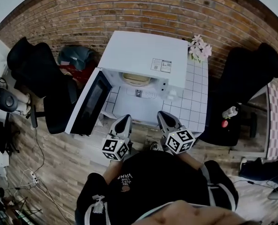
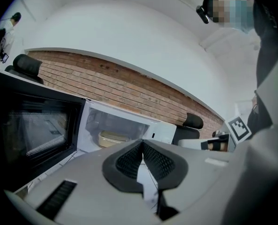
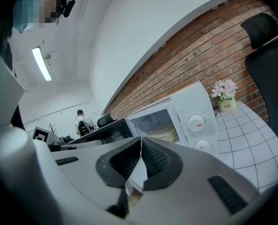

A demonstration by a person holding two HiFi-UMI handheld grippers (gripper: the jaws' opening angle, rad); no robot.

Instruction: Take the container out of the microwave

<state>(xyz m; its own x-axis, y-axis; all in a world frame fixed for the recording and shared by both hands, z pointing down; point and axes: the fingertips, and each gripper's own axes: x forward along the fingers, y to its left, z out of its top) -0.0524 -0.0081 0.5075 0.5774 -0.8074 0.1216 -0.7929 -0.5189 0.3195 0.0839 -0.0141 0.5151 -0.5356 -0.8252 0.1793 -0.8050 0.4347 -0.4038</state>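
A white microwave (image 1: 146,55) stands on a white tiled table, its door (image 1: 89,102) swung open to the left. Inside it sits a pale beige container (image 1: 136,79), also seen as the container (image 2: 112,137) in the left gripper view and the container (image 3: 164,133) in the right gripper view. My left gripper (image 1: 125,119) and right gripper (image 1: 162,116) hover side by side over the table's near edge, short of the microwave's opening. Both have their jaws pressed together with nothing between them: left gripper (image 2: 142,144), right gripper (image 3: 141,142).
The tiled table (image 1: 195,97) holds a small pot of pink flowers (image 1: 198,48) right of the microwave. Black office chairs (image 1: 40,76) stand left and right (image 1: 246,74), a brick wall behind. A small bottle and red object (image 1: 227,114) lie at the right.
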